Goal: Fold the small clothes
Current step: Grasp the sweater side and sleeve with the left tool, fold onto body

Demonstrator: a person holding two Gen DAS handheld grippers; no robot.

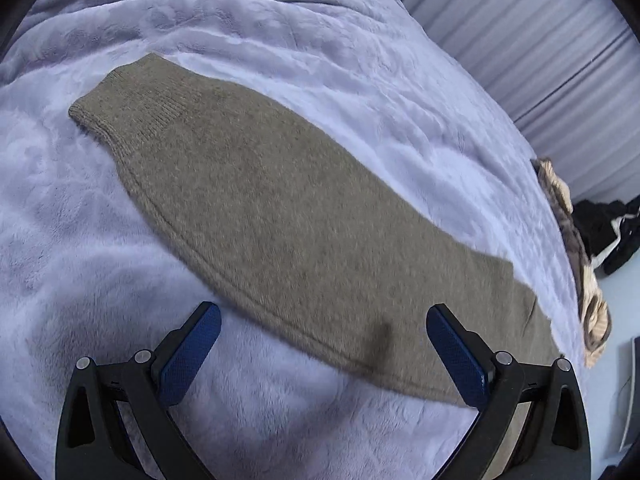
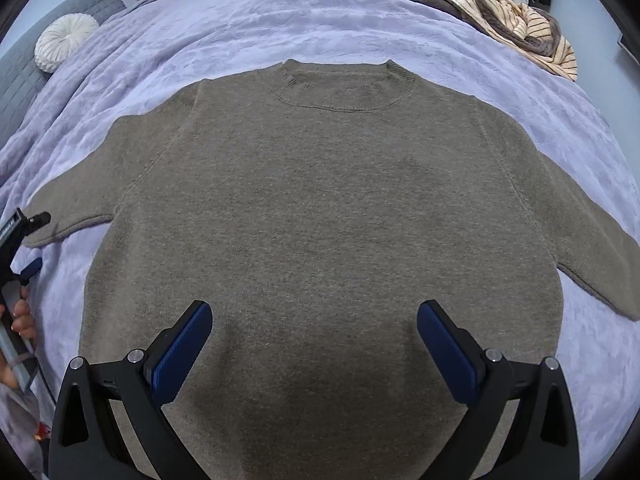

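Observation:
A taupe knitted sweater [image 2: 320, 200] lies flat and face up on a lilac bedspread [image 2: 248, 28], collar away from me and both sleeves spread sideways. My right gripper [image 2: 314, 316] hovers open above the sweater's lower body with nothing between its blue pads. In the left wrist view one sleeve [image 1: 280, 208] runs diagonally, its ribbed cuff [image 1: 120, 100] at the upper left. My left gripper [image 1: 324, 324] is open over the sleeve's near seam edge, its right pad above the fabric. The left gripper's body [image 2: 16, 232] and the hand holding it show at the right wrist view's left edge.
A heap of striped and brown clothes [image 2: 500, 16] lies at the bed's far right corner, also visible as a pile [image 1: 576, 256] at the bed's edge. A round white cushion [image 2: 64, 42] rests against a grey headboard [image 2: 24, 80] at the far left. Curtains [image 1: 540, 48] hang beyond the bed.

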